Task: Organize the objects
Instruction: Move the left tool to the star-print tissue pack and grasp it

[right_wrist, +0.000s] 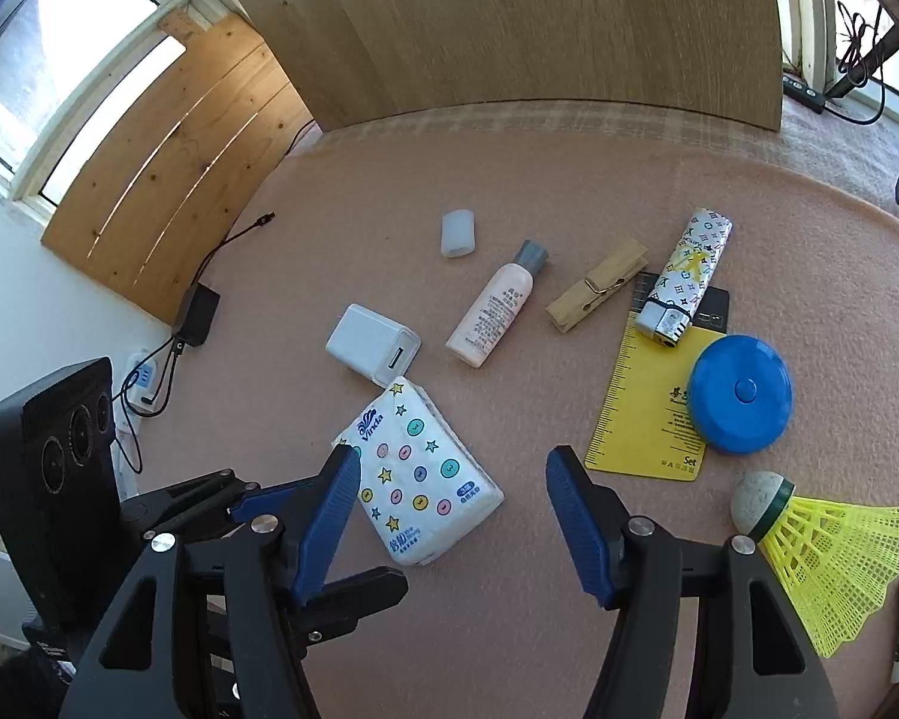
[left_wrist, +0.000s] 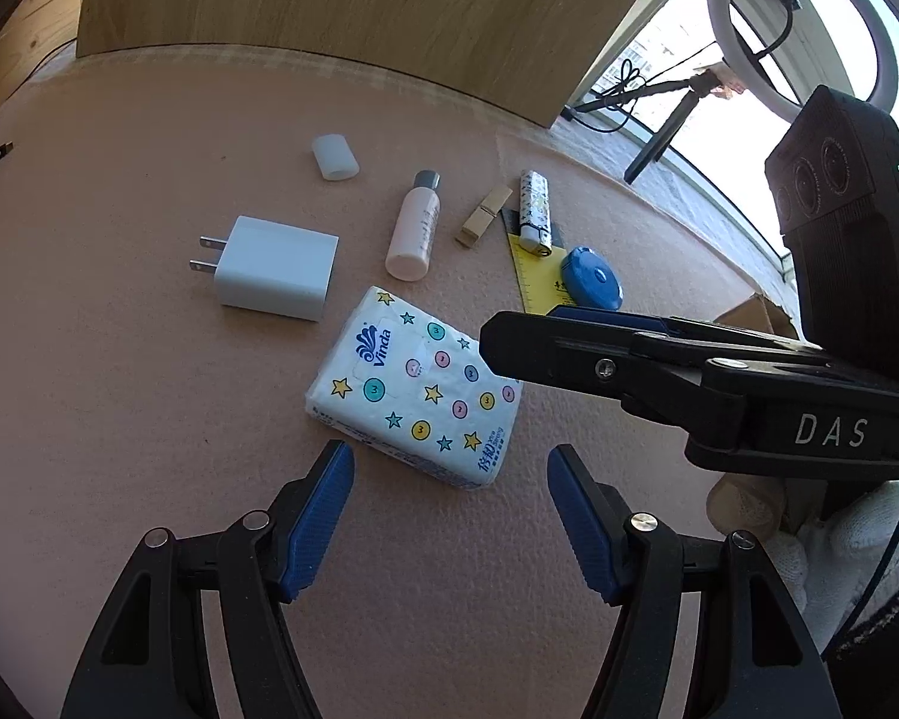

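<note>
Left gripper (left_wrist: 449, 479): jaws spread wide, holding nothing, poised just short of the tissue pack's near edge.
Right gripper (right_wrist: 446, 479): jaws wide apart and empty, above the mat; its left finger overlaps the tissue pack's corner in its own view.
Tissue pack (left_wrist: 416, 395): sealed Vinda pocket pack with stars and coloured dots, lying flat at the mat's middle, its contents hidden by the wrapper.
USB charger (left_wrist: 275, 268): white wall plug, prongs pointing left in the left wrist view, just beyond the tissue pack.
Small bottle (right_wrist: 496, 305): pale pink with a grey cap on, lying on its side; fill level cannot be told.
Translucent cap (right_wrist: 457, 232): lying apart, beyond the bottle.
Clothespin (right_wrist: 596, 293): wooden, between bottle and lighter.
Lighter (right_wrist: 686, 278): patterned, resting on the far end of the yellow ruler card (right_wrist: 641, 413).
Tape measure (right_wrist: 740, 401): blue round case, closed, overlapping the card's right edge.
Shuttlecock (right_wrist: 821, 545): yellow plastic, at the right.
Mat (right_wrist: 389, 180): pink, bearing all of these.
</note>
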`<state>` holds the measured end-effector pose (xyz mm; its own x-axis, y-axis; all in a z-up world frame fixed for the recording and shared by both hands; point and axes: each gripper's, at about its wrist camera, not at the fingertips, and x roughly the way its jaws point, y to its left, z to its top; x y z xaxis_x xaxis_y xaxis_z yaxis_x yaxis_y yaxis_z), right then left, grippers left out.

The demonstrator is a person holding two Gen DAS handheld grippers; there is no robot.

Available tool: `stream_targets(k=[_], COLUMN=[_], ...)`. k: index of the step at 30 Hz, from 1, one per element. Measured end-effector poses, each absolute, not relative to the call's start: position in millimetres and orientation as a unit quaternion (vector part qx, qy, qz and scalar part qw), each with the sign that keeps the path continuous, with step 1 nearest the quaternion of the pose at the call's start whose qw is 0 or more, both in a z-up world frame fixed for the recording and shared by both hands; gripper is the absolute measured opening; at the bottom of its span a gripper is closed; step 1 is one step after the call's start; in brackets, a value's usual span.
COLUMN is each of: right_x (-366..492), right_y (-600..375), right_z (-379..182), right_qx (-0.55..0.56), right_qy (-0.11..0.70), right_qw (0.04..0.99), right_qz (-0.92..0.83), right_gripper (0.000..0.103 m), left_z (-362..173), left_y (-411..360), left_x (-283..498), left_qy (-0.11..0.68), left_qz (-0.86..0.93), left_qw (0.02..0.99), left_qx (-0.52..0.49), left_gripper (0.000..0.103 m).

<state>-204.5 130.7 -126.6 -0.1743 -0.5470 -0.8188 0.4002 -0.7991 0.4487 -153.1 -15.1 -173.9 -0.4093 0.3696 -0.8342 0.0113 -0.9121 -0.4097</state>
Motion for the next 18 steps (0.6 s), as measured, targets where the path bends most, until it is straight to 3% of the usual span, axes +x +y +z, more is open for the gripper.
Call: stream_targets(k=[5,10,12,18], right_x=[-212.3,-210.3,-207.8,-197.4], right_y=[119.1,116.3,116.0,120.3], right_z=[-142.9,-151.5,-152.6,-154.7], right_qx=[0.583,0.598,0.601,0.602], right_qy=[-0.078,-0.099,-0.101,-0.106], right_qw=[0.318,0.318,0.318,0.314], right_qz=[-0.743,-0.730,-0.726,-0.726], right_gripper=[0.047,0.030,0.028,0.026], left_z=[-176.2,-179.7,-180.4,-180.6], left_y=[-18.8,-20.6,-20.1,-19.8], left_x=[-154.2,-154.5,-153.3,-149.6], left_qy=[-0.183,-0.183,-0.180,-0.175], left_qz=[0.820,0.819,0.820,0.823], left_qw=[0.111,0.116,0.118,0.116], left_qx=[-0.530,-0.532,-0.531,-0.528], left_gripper=[0.069,0.053,0.047,0.044])
